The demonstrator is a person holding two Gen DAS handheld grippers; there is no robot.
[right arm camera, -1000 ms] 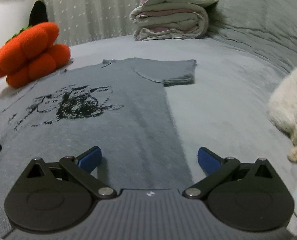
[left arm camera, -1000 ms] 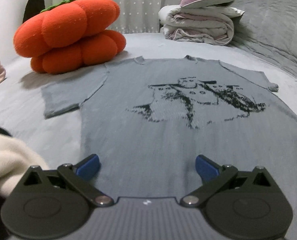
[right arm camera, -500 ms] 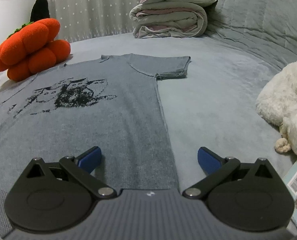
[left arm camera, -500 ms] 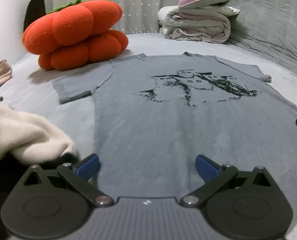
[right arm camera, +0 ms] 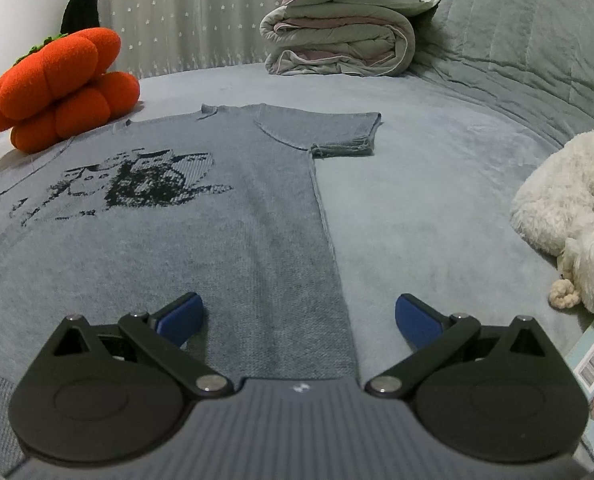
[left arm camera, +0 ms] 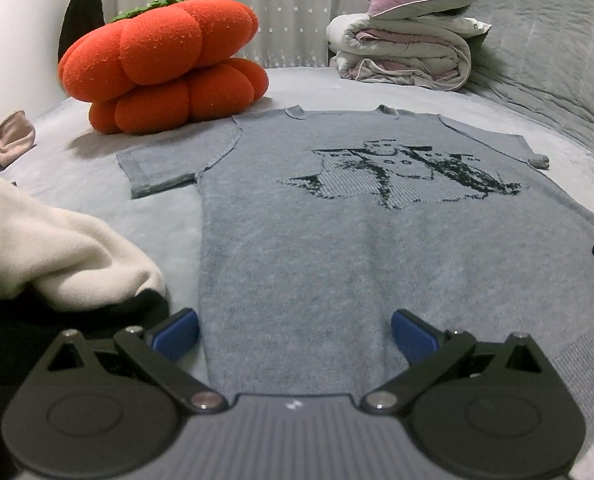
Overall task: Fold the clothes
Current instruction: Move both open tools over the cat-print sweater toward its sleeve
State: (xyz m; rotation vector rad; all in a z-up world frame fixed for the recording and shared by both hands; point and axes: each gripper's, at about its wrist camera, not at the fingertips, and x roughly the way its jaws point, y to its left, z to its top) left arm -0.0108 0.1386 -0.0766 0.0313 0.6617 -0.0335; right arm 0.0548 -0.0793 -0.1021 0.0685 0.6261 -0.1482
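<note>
A grey knitted short-sleeved top (left arm camera: 337, 240) with a black animal print lies flat, face up, on the grey bed, neck pointing away from me. My left gripper (left arm camera: 295, 332) hangs open over its lower left part, near the hem, with nothing between the blue pads. In the right wrist view the same top (right arm camera: 201, 216) fills the left half, and my right gripper (right arm camera: 299, 320) stands open over its right side seam near the hem. The right sleeve (right arm camera: 337, 132) lies spread out flat.
An orange pumpkin cushion (left arm camera: 161, 64) sits beyond the left sleeve. Folded bedding with a purple pillow (left arm camera: 409, 48) lies at the back. A cream garment (left arm camera: 53, 248) lies at the left, a white plush toy (right arm camera: 569, 208) at the right, a printed card (right arm camera: 593, 364) near it.
Both grippers have drawn back toward the hem, so the top looks farther away and more of it shows. The cream garment and the plush toy have come further into view. Both grippers stay open.
</note>
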